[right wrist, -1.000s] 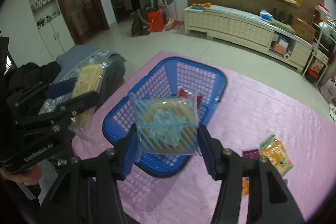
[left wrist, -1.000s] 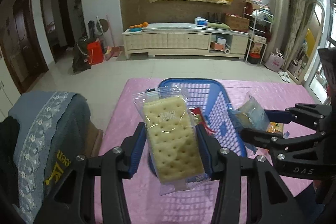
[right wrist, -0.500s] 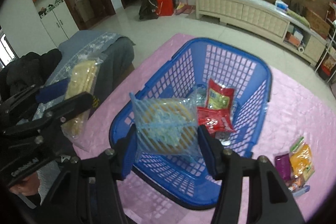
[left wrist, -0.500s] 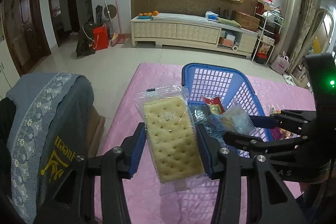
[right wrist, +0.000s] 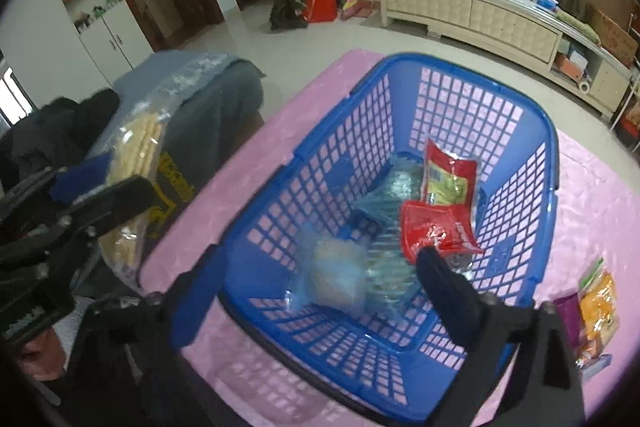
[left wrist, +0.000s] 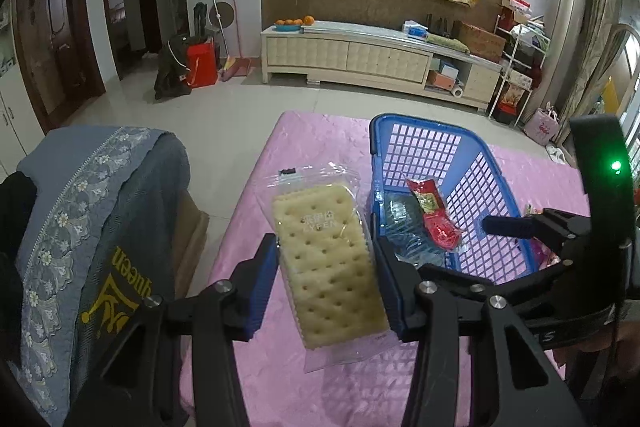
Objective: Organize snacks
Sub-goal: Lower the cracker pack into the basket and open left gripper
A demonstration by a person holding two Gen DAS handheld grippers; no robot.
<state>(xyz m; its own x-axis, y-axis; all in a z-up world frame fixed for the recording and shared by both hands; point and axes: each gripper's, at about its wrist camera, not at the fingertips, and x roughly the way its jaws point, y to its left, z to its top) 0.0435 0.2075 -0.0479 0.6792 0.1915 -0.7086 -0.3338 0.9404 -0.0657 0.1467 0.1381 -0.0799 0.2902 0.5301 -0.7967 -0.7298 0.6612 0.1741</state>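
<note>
My left gripper (left wrist: pixel 326 283) is shut on a clear-wrapped cracker pack (left wrist: pixel 328 263) and holds it above the pink table, left of the blue basket (left wrist: pixel 416 125). My right gripper (right wrist: pixel 316 287) is open over the basket (right wrist: pixel 548 131). A blue-striped snack bag (right wrist: pixel 334 281) lies blurred in the basket below its jaws. Red snack packs (right wrist: pixel 434 231) and another blue bag (right wrist: pixel 390 193) lie in the basket. The left gripper with the crackers (right wrist: pixel 132 163) shows at the left of the right wrist view.
Several loose snacks (right wrist: pixel 596 311) lie on the pink tablecloth (right wrist: pixel 592 199) right of the basket. A grey-blue covered chair (left wrist: pixel 104 211) stands left of the table. A cream cabinet (left wrist: pixel 372 55) runs along the far wall.
My right gripper has opened and let go of the blue-striped bag, which dropped into the basket. My left gripper still holds the crackers and has shifted left of the basket.
</note>
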